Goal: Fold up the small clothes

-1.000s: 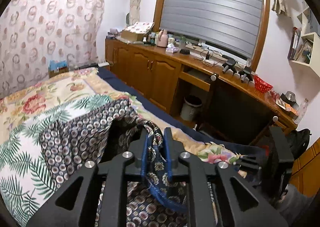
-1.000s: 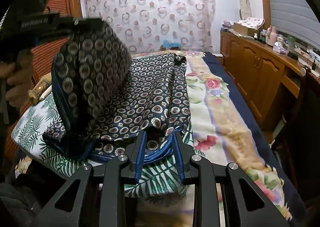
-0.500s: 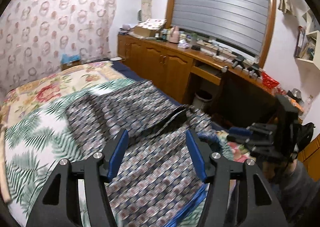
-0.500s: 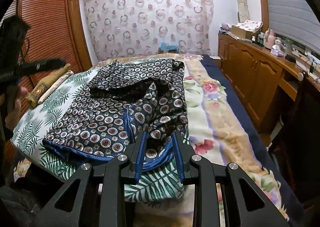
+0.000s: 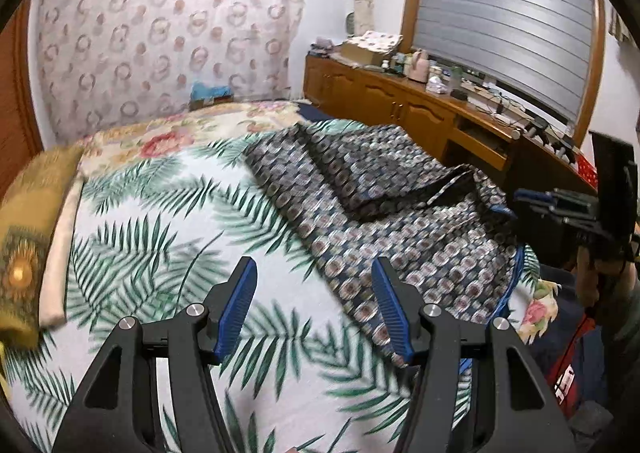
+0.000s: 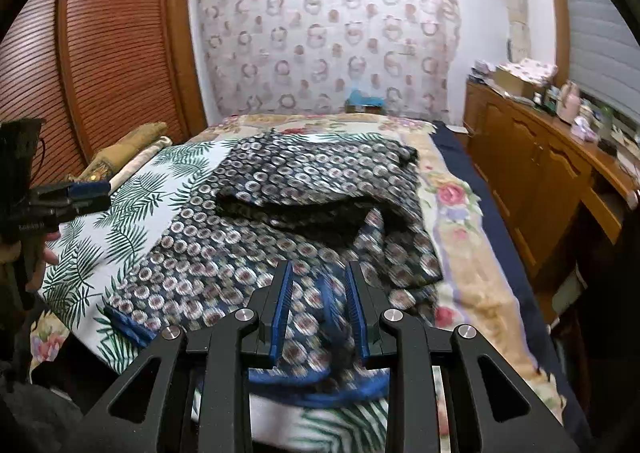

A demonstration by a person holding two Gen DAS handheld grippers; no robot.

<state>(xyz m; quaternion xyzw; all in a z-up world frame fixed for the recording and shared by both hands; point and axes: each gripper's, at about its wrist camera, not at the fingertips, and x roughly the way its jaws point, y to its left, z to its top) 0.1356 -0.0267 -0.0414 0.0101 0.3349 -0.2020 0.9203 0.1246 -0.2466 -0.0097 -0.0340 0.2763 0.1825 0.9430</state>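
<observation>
We have just dropped the patterned garment [image 5: 400, 213] folded over itself; our left gripper [image 5: 314, 309] hangs spread and empty beside it. Our right gripper [image 6: 318, 309] stays clamped on its blue-trimmed edge [image 6: 320, 385], so another fold should follow.

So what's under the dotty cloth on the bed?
The dotty cloth lies on a palm-leaf sheet, which lies on a flowery blanket. Whatever is under the cloth's folded middle is covered, so I cannot tell.
</observation>
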